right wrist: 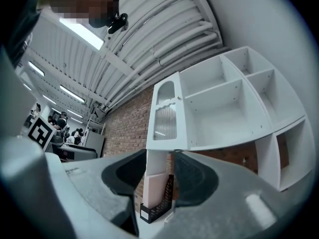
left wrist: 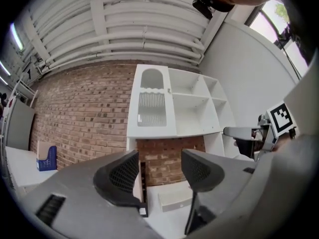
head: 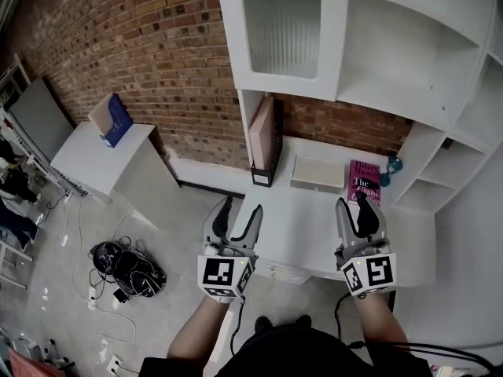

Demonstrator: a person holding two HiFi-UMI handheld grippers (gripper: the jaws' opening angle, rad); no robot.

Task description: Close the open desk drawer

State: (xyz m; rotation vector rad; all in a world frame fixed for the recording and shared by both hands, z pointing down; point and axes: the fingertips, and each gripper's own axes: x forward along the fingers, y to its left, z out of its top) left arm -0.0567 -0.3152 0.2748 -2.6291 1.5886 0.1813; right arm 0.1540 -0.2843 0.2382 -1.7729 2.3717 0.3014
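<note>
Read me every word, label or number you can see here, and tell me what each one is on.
"The": start of the title on the pink book; the other cover print is too blurred to read.
Left gripper and right gripper: square marker patterns only, no words.
Blue box: nothing legible.

shelf unit (head: 409,61) cut off at right, book (head: 364,177) partly behind right gripper (head: 357,206)
</note>
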